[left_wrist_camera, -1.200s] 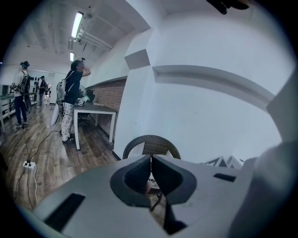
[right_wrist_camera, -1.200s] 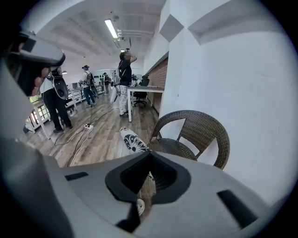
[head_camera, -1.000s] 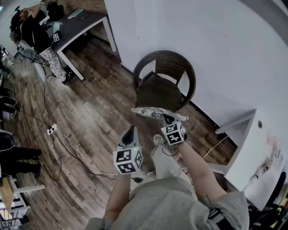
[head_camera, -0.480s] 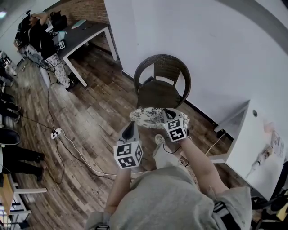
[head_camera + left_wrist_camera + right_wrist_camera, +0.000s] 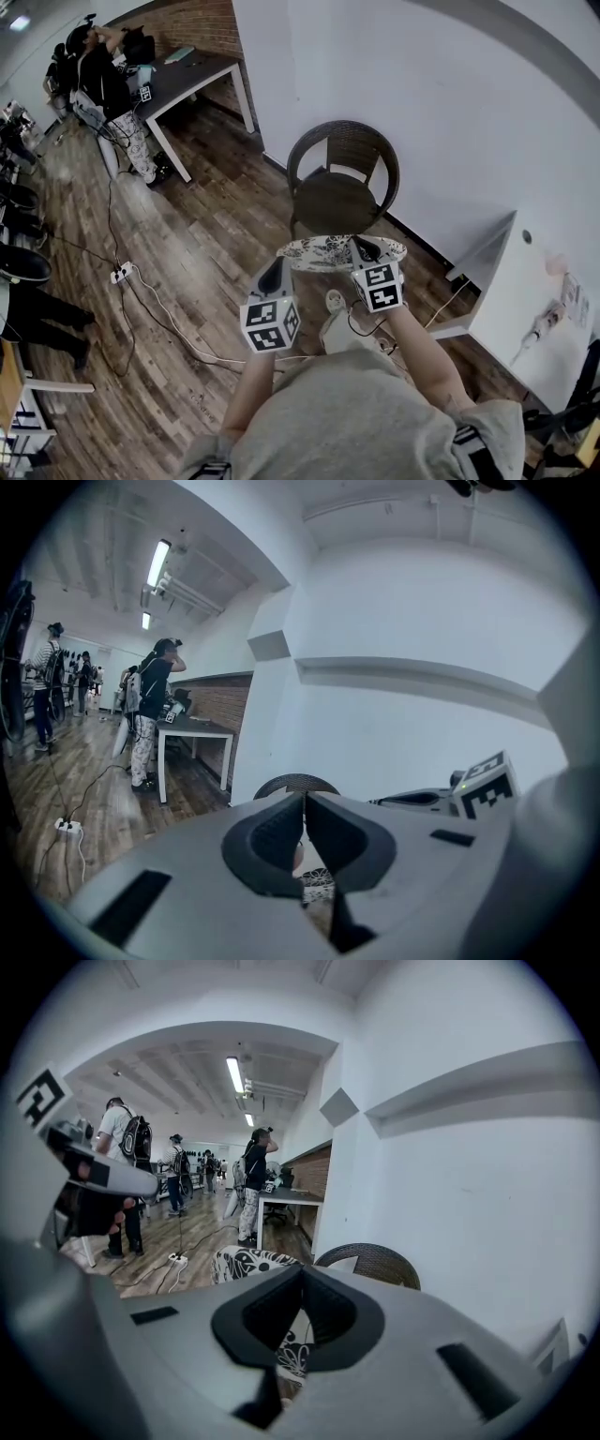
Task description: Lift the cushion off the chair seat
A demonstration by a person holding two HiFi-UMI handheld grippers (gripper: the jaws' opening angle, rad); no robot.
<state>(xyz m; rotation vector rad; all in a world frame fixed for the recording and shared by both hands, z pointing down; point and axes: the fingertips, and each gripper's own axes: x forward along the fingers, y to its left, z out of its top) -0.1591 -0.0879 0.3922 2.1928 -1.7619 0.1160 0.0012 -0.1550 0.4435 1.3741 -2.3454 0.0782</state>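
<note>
The round black-and-white patterned cushion (image 5: 330,251) hangs in the air in front of the dark wicker chair (image 5: 343,178), clear of its bare seat. My right gripper (image 5: 362,247) is shut on the cushion's right part, and the pattern shows in its view (image 5: 246,1263) beside the closed jaws (image 5: 302,1274). My left gripper (image 5: 275,266) is at the cushion's left edge with its jaws (image 5: 303,799) closed; patterned fabric (image 5: 319,885) shows in the gap behind the tips. The chair back appears beyond both grippers (image 5: 292,782) (image 5: 375,1262).
A white wall runs behind the chair. A white desk (image 5: 525,300) stands at the right. On the wood floor lie a power strip (image 5: 120,274) and a long cable. A dark-topped table (image 5: 192,75) with a person (image 5: 108,89) beside it stands at the far left.
Both grippers have risen together with the cushion, which now hangs higher and nearer to me, further from the chair seat.
</note>
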